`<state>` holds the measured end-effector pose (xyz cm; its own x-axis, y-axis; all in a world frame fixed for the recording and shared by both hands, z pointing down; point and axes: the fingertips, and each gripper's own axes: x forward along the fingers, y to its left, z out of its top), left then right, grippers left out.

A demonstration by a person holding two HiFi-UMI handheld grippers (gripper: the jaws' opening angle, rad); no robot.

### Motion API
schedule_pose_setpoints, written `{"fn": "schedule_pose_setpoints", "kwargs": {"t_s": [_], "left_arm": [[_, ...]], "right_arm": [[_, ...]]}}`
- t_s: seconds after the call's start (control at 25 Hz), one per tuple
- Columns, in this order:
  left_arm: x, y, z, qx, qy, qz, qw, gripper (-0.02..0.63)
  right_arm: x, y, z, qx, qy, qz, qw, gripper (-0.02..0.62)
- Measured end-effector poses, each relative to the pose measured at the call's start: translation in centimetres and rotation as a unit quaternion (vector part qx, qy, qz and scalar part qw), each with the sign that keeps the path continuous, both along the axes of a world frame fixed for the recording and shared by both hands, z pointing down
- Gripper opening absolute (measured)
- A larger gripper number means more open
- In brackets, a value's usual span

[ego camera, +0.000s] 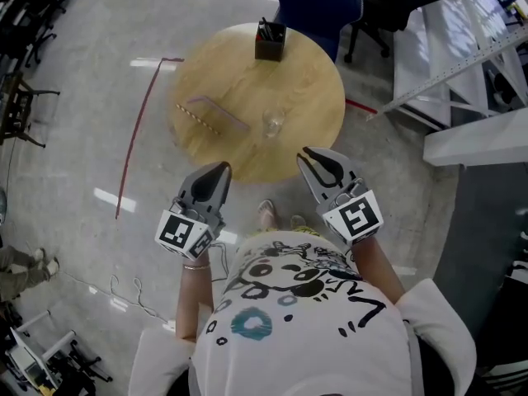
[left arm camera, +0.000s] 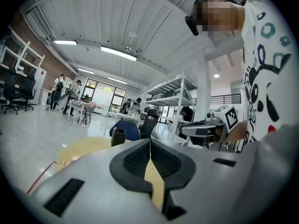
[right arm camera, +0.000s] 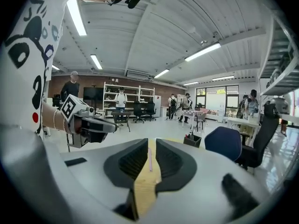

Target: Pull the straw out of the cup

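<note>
The round bench [ego camera: 313, 97] carries everything, and both tools hang short of its near edge, over the floor, so I judge the reach toward the cup is not yet under way. The left tool [ego camera: 221, 170] is clenched, its pads meeting with nothing between them. The right tool [ego camera: 318, 162] is released, a narrow gap showing bare wood. A thin pink streak [right arm camera: 149, 160] shows far off in that gap. I cannot tell whether it is a straw standing in the cup.

The next move calls for bringing the right tool forward and lining its gap over the cup. The left tool would need to loosen before it could steady the glass.

The count:
- 1 bench
- 2 tools
- 1 black box [ego camera: 270, 41] at the far edge
- 1 clear cup [ego camera: 273, 123] near the middle
- 2 straws lying flat left of the cup: 1 pink straw [ego camera: 221, 112] and 1 striped straw [ego camera: 196, 118]
</note>
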<state>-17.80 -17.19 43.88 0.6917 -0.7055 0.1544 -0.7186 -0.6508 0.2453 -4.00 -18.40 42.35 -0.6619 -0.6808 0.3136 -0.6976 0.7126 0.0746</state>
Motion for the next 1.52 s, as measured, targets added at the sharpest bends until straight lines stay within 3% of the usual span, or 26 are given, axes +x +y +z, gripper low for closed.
{"fn": "schedule_pose_setpoints", "kwargs": {"t_s": [0.48,0.88,1.52], "left_arm": [[-0.6,-0.6,1.7,-0.02,-0.005,-0.019,0.9996,0.017],[-0.3,-2.3,2.7,-0.039,-0.005,-0.047,0.9981,0.017],[1.4,-4.3,3.8,-0.055,0.003,-0.068,0.9962,0.017]], "right_arm": [[-2.1,-2.4,3.7,-0.025,0.047,-0.029,0.998,0.108],[-4.0,-6.4,7.9,-0.041,0.083,-0.074,0.993,0.118],[-5.9,-8.6,11.0,-0.008,0.153,-0.145,0.977,0.118]]}}
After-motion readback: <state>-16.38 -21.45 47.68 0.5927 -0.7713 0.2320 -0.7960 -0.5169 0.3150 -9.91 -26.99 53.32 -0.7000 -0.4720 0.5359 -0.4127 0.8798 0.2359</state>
